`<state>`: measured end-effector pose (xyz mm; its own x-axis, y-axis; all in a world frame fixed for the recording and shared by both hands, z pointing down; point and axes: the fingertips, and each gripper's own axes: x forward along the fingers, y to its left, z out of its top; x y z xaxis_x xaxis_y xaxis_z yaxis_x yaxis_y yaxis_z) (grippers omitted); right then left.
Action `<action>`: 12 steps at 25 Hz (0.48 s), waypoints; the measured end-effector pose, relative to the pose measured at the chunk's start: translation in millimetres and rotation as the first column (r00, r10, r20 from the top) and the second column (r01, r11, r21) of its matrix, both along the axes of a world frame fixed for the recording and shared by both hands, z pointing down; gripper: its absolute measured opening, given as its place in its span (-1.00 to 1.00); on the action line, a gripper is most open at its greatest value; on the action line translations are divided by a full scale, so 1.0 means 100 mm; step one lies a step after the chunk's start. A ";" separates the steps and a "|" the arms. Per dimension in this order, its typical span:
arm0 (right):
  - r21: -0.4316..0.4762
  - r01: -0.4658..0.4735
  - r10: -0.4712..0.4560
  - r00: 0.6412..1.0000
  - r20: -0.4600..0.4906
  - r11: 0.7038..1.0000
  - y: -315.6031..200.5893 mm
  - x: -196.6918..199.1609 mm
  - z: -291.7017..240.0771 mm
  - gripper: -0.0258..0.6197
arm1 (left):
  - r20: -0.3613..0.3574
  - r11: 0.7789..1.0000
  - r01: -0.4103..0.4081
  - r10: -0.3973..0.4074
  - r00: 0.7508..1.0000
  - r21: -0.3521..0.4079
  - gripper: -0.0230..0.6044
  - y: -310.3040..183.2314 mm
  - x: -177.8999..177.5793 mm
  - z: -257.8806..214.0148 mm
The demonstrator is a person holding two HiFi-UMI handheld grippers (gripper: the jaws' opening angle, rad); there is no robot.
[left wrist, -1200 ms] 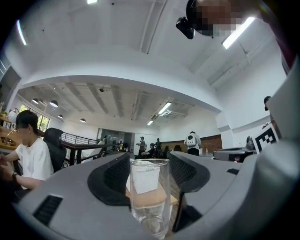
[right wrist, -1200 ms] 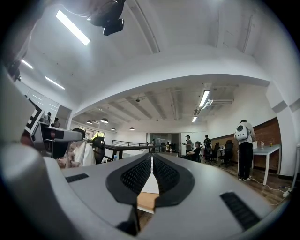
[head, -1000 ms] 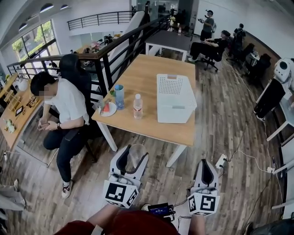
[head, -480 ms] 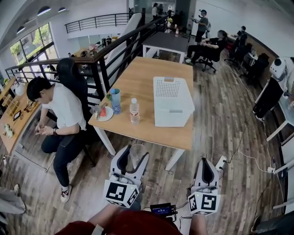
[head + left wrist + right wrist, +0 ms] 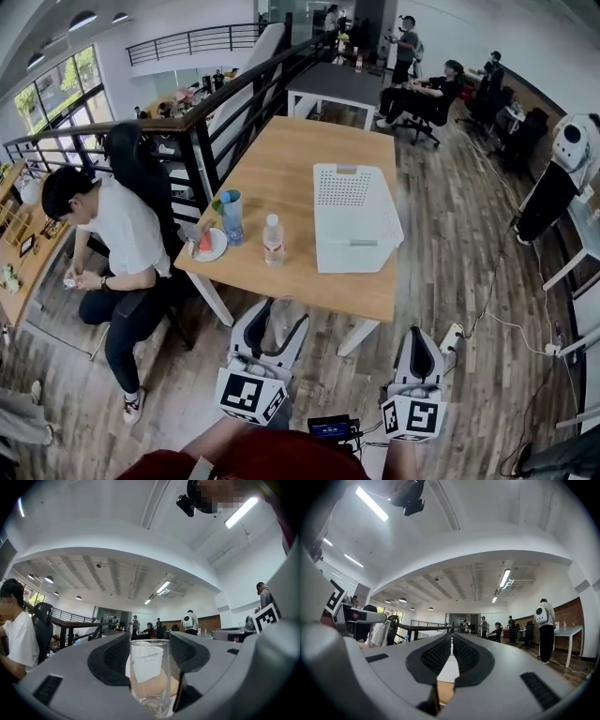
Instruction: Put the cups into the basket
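Head view: left tongs (image 5: 279, 315) are low in the frame, over the wooden floor (image 5: 450, 244) just short of the worktop's near edge, closed on a clear glass cup (image 5: 278, 330) that stands upright between the two pads. Right tongs (image 5: 422, 336) are level with them on the right, also short of the worktop (image 5: 281, 159) and well apart from the left pair. White basket (image 5: 354, 217) sits on the right half of the worktop, open side up; nothing can be made out inside it. Blue cup (image 5: 231, 216), water bottle (image 5: 273, 239) and plate (image 5: 212, 247) are grouped at the left near edge, apart from the basket. A seated person (image 5: 108, 234) is beside the worktop's left side. Left gripper view: the glass cup fills the gap, with a pad pressed against each side, rim up and base low between the jaws. The basket shows through and behind the glass, farther off. Right gripper view: jaws together, pads meeting at the tips, nothing between them. The basket and a strip of worktop are visible beneath the closed tips.
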<state>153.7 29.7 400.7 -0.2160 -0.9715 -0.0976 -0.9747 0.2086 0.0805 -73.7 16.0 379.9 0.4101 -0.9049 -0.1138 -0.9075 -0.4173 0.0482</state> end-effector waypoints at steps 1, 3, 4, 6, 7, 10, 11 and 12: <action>-0.001 -0.005 0.005 1.000 -0.004 1.000 -0.04 -0.01 0.02 -0.86 | -0.001 1.000 -0.004 0.004 1.000 -0.001 -0.07 -0.05 -0.01 0.02; -0.001 -0.019 0.019 1.000 0.000 1.000 -0.15 -0.01 0.03 -0.86 | 0.001 1.000 -0.009 0.009 1.000 -0.002 -0.07 -0.17 -0.06 0.03; 0.001 -0.026 0.026 1.000 0.005 1.000 -0.20 -0.02 0.03 -0.86 | 0.003 1.000 -0.011 0.011 1.000 -0.002 -0.07 -0.24 -0.08 0.03; 0.003 -0.039 0.039 0.999 0.008 0.999 -0.31 -0.04 0.01 -0.86 | 0.000 1.000 -0.018 0.018 1.000 -0.005 -0.07 -0.37 -0.12 0.02; 0.002 -0.044 0.044 0.999 0.008 0.999 -0.36 -0.06 0.00 -0.86 | -0.004 1.000 -0.022 0.022 1.000 -0.008 -0.07 -0.43 -0.14 0.02; -0.005 -0.051 0.051 0.999 0.001 0.999 -0.51 -0.15 -0.01 -0.86 | -0.013 0.999 -0.030 0.030 0.999 -0.014 -0.07 -0.59 -0.21 0.02; -0.007 -0.052 0.052 0.999 -0.003 0.999 -0.57 -0.18 -0.01 -0.86 | -0.014 0.999 -0.034 0.034 0.999 -0.014 -0.07 -0.65 -0.23 0.02; -0.008 -0.054 0.054 0.999 -0.007 0.999 -0.62 -0.21 -0.02 -0.86 | -0.015 0.999 -0.038 0.038 0.999 -0.015 -0.07 -0.71 -0.24 0.01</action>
